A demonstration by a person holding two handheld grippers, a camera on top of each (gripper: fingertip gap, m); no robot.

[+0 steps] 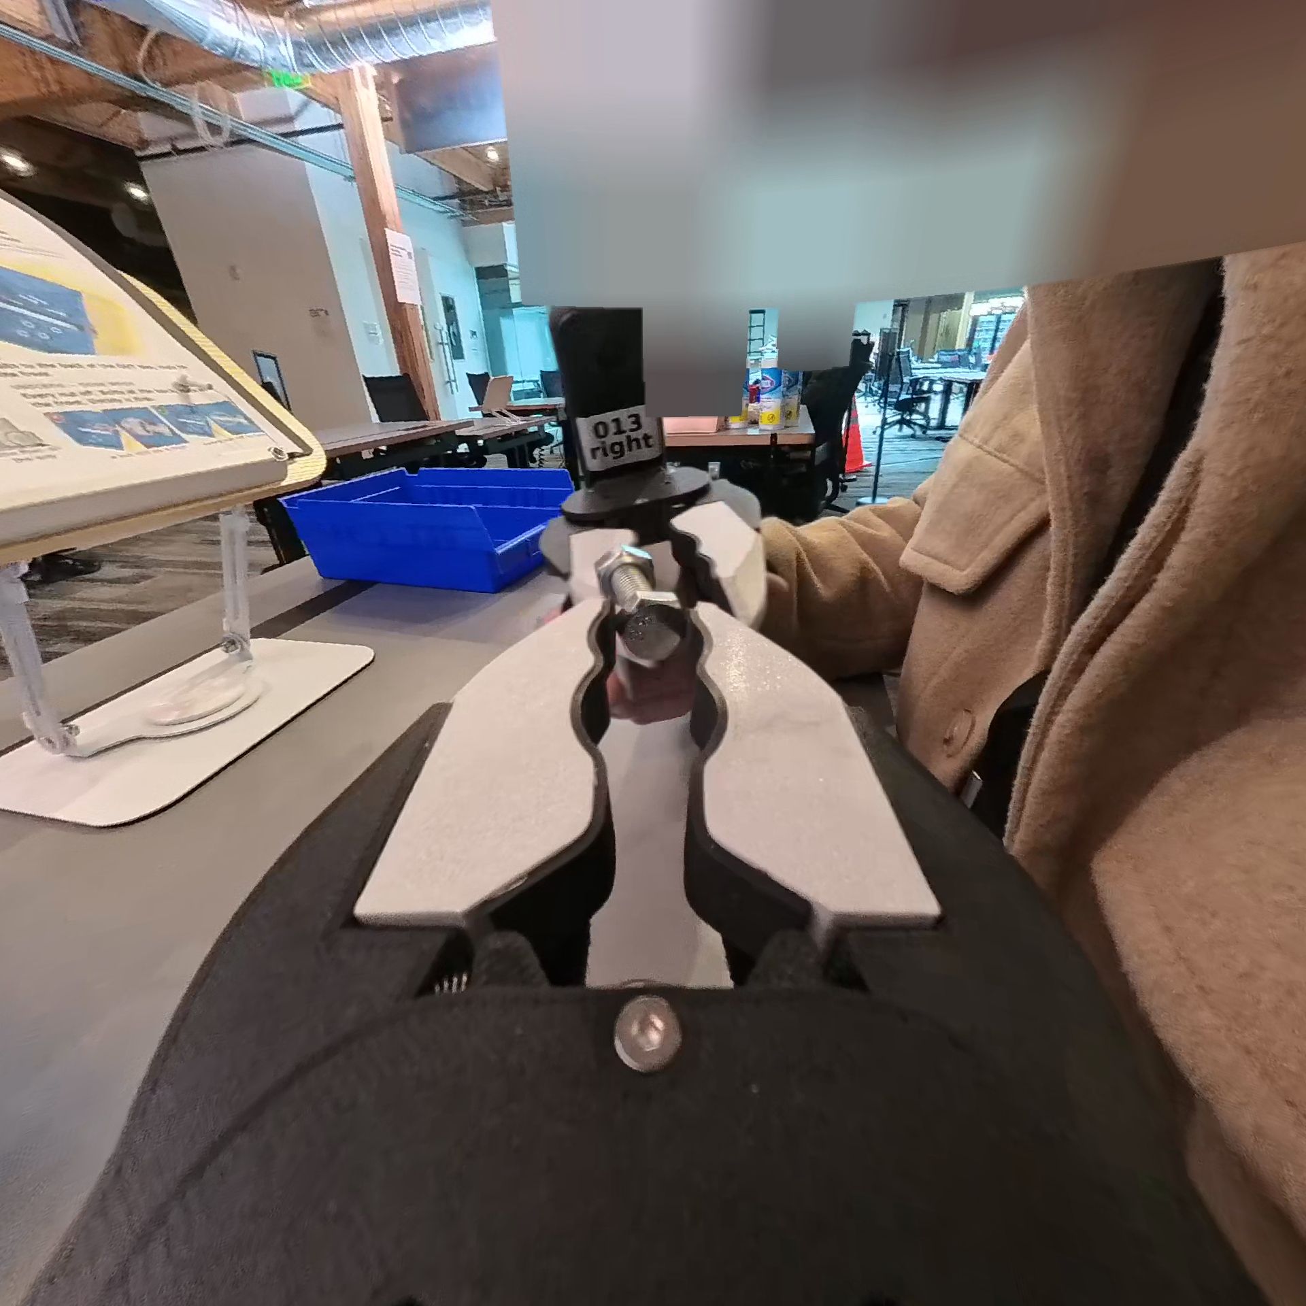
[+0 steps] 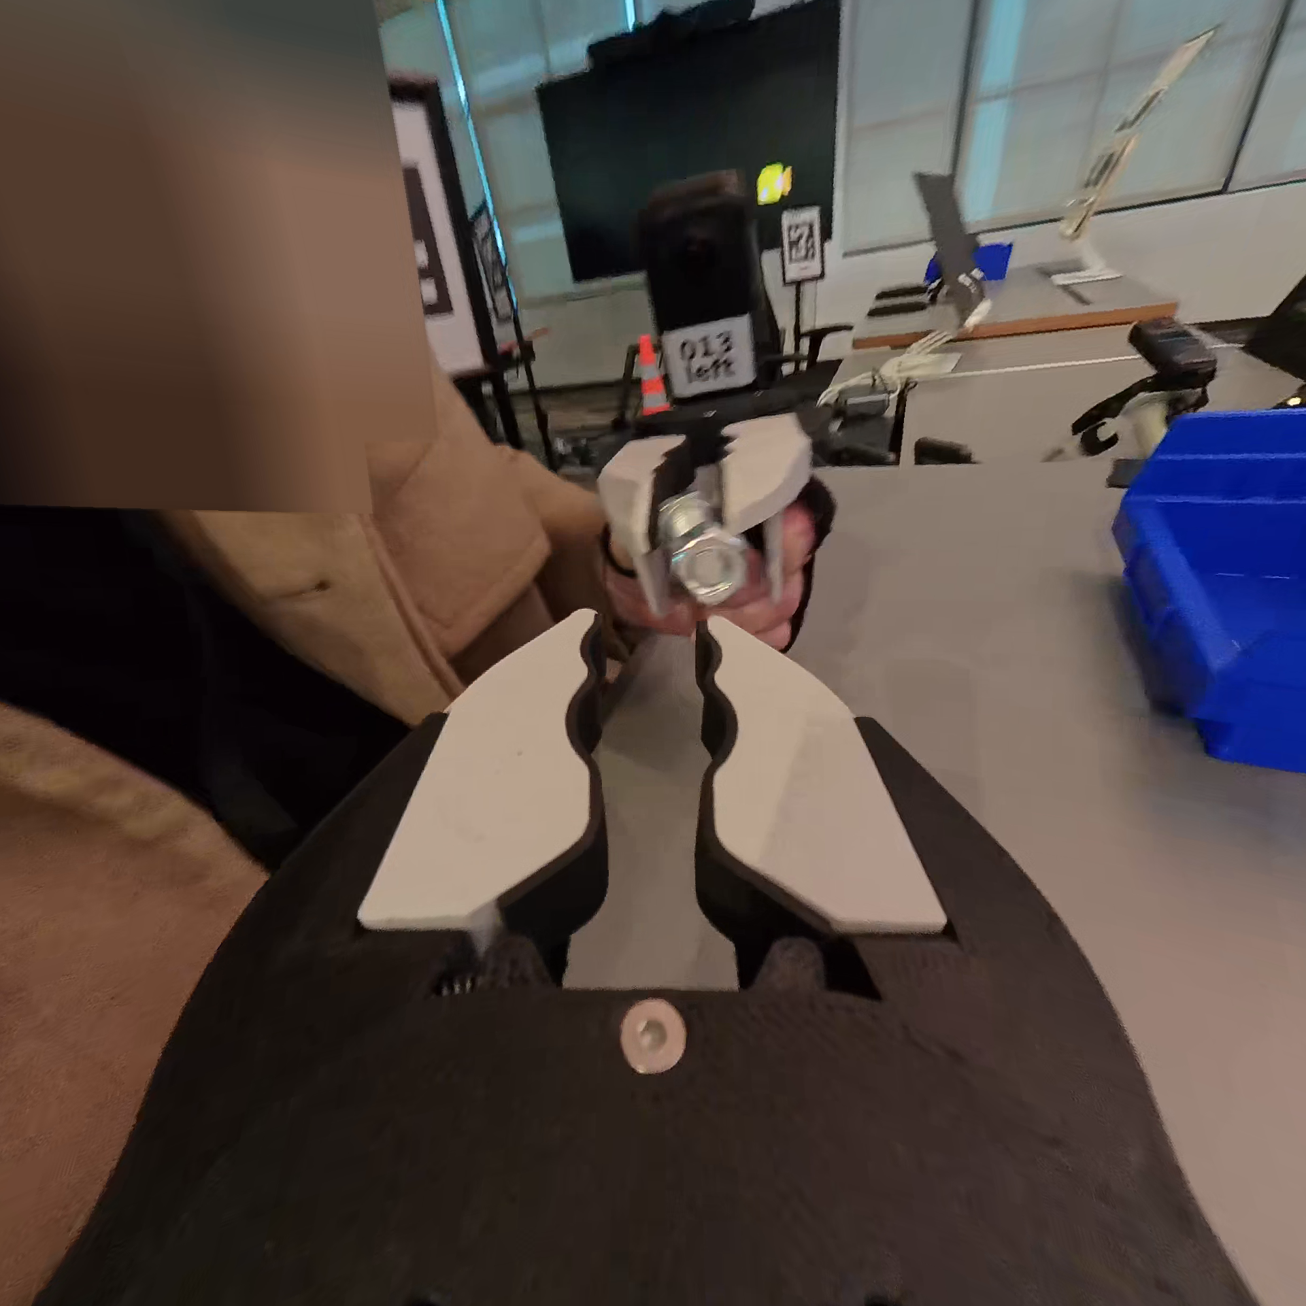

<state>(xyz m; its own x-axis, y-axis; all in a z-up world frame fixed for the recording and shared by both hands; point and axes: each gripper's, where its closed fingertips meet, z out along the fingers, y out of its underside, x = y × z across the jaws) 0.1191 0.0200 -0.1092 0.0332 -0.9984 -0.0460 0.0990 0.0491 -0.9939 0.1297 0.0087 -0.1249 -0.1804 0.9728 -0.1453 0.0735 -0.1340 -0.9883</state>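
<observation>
Bolt (image 1: pixel 646 629) is sitting pinched by its head in my left claw (image 1: pixel 646 616), aloft beside the blue bin (image 1: pixel 424 530); my right claw (image 2: pixel 646 629) is gaping slightly, empty, just short of the nut (image 2: pixel 707 569); closing off-centre is risking knocking the bolt loose.

A: Colours? The tongs (image 1: pixel 646 622) are pale grey on black, the bolt (image 1: pixel 639 622) silver.
B: Blue bin (image 1: pixel 431 526), grey desk (image 1: pixel 141 919), tan coat (image 1: pixel 1131 636), orange cone (image 2: pixel 651 385).
</observation>
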